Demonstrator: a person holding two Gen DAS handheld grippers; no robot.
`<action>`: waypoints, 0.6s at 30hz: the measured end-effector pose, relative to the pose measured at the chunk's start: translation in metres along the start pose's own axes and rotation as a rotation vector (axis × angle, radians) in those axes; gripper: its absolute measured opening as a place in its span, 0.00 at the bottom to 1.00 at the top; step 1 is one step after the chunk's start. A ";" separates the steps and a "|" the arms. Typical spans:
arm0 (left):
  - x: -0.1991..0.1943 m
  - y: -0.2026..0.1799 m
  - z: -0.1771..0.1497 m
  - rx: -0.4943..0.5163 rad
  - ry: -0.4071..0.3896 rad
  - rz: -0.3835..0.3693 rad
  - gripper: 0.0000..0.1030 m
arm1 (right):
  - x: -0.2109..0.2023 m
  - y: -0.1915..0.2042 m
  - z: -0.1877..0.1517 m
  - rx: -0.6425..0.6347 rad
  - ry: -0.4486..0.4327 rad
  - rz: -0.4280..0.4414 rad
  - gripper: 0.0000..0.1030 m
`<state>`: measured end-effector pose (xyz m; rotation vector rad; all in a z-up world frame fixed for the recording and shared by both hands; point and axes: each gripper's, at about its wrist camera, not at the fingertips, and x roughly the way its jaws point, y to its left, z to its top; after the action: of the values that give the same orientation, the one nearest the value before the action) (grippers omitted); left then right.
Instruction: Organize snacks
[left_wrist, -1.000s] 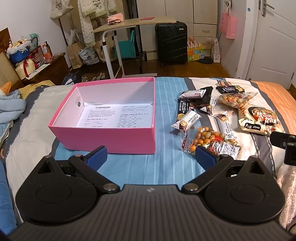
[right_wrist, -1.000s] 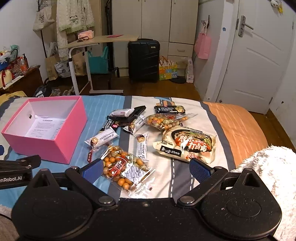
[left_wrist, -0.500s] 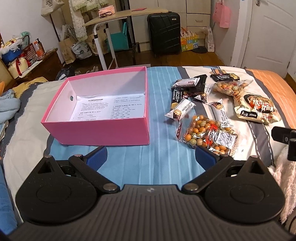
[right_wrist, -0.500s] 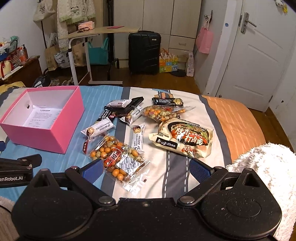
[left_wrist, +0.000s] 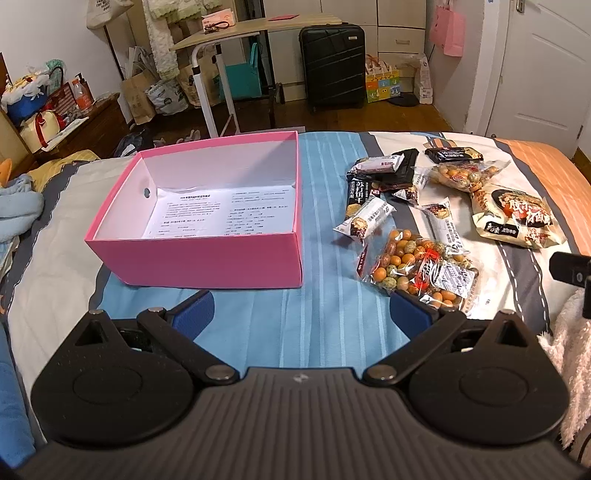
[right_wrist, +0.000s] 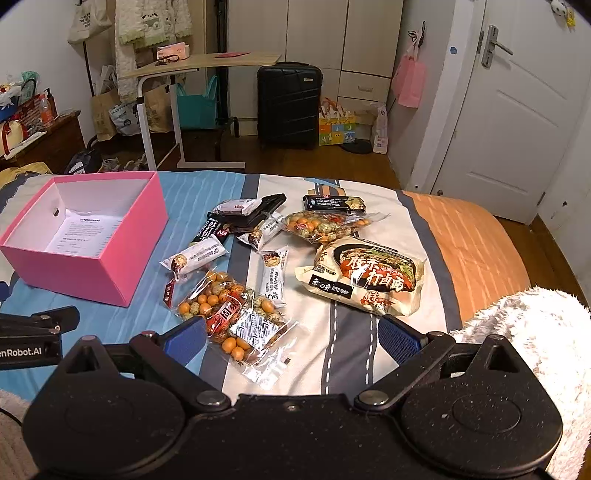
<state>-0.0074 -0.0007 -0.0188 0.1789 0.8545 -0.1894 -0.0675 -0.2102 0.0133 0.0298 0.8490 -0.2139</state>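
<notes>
An open pink box (left_wrist: 207, 258) with a printed sheet inside sits on the striped bed; it also shows in the right wrist view (right_wrist: 92, 269). Several snack packets lie to its right: a clear bag of coated nuts (left_wrist: 421, 269) (right_wrist: 236, 314), a large noodle pack (left_wrist: 517, 218) (right_wrist: 365, 277), white bars (left_wrist: 365, 219) (right_wrist: 195, 256), a second nut bag (right_wrist: 325, 225) and dark packets (left_wrist: 402, 168). My left gripper (left_wrist: 301, 314) is open and empty, in front of the box. My right gripper (right_wrist: 291, 338) is open and empty, just short of the near nut bag.
A white fluffy blanket (right_wrist: 524, 321) lies at the bed's right near edge. Beyond the bed stand a rolling side table (right_wrist: 192, 74), a black suitcase (right_wrist: 290, 103) and a white door (right_wrist: 517, 110). Blue bedding (left_wrist: 18, 206) lies at the left.
Both grippers have pulled back and risen slightly, so the box and snacks sit farther off and lower in view. Both jaws stay open. Nothing on the bed has moved.
</notes>
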 end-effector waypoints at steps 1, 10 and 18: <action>0.000 0.000 0.000 0.003 0.000 0.000 1.00 | 0.001 -0.001 0.000 -0.002 0.000 0.001 0.98; 0.033 -0.008 0.001 0.015 0.076 0.016 1.00 | 0.023 -0.005 -0.003 -0.208 -0.062 0.161 0.98; 0.056 -0.018 0.022 0.048 -0.018 -0.003 1.00 | 0.058 -0.019 -0.003 -0.254 -0.030 0.252 0.98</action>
<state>0.0406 -0.0286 -0.0487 0.2209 0.8326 -0.2141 -0.0368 -0.2388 -0.0310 -0.1034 0.8292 0.1309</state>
